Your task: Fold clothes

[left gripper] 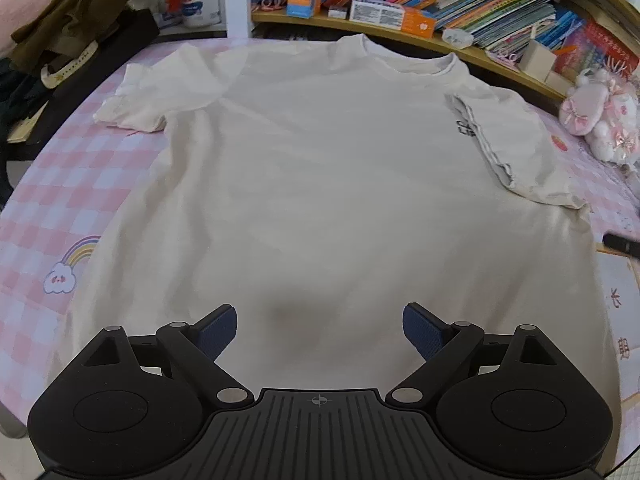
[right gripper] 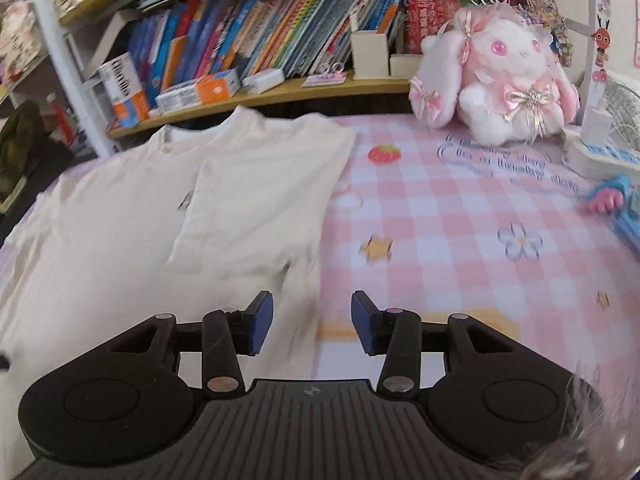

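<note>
A cream T-shirt [left gripper: 312,168] lies flat on a pink checked tablecloth [left gripper: 48,184], collar toward the bookshelf. Its right sleeve [left gripper: 520,148] is folded inward over the body; the left sleeve [left gripper: 148,92] is spread out. My left gripper [left gripper: 319,330] is open and empty, hovering over the shirt's lower middle. In the right wrist view the shirt [right gripper: 120,216] lies left with its folded sleeve [right gripper: 264,200]. My right gripper [right gripper: 312,322] is open and empty above the shirt's right side edge, over the tablecloth [right gripper: 460,240].
A pink plush rabbit [right gripper: 496,76] sits at the back right of the table, with a keyboard [right gripper: 600,156] and a blue toy [right gripper: 616,200] at the right edge. A bookshelf [right gripper: 256,60] runs behind. Dark clothes [left gripper: 76,12] are piled at the back left.
</note>
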`<state>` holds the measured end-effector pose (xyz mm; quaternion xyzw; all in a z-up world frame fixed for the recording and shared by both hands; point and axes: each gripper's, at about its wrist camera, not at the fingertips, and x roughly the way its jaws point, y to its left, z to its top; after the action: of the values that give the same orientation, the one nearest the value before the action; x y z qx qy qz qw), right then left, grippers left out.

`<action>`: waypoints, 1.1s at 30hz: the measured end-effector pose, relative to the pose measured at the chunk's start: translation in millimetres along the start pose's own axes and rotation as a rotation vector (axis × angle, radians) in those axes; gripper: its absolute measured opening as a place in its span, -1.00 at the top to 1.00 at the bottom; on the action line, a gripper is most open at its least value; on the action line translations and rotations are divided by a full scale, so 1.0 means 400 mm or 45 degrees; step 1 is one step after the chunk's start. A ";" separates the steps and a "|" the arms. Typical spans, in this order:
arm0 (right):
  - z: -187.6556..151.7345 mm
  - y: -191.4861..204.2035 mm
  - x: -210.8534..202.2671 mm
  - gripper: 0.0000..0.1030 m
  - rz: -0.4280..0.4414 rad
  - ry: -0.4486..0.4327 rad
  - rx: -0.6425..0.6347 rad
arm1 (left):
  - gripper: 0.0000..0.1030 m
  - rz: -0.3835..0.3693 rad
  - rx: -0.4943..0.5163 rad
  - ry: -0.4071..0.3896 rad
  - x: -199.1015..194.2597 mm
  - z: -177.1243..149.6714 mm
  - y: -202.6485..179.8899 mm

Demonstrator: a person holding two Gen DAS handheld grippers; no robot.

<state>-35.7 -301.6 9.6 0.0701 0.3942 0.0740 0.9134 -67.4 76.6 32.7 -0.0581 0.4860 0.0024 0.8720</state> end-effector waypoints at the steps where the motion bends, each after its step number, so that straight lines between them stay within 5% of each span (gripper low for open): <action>1: -0.013 0.011 -0.010 0.11 -0.007 0.001 -0.003 | -0.79 -0.005 0.001 -0.003 -0.001 0.000 -0.002; 12: -0.070 0.112 -0.058 -0.53 -0.074 -0.040 -0.019 | -0.79 -0.047 0.034 -0.020 0.003 0.008 -0.001; 21: -0.082 0.186 -0.056 -0.59 -0.138 -0.032 0.004 | -0.79 -0.140 0.094 -0.021 0.028 0.029 0.063; 33: -0.104 0.410 -0.037 -0.78 -0.241 -0.021 0.051 | -0.79 -0.243 0.161 -0.032 0.042 0.094 0.244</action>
<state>-89.1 -140.9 22.4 0.0513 0.3928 -0.0209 0.9179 -32.5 176.4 28.4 -0.0490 0.4663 -0.1107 0.8763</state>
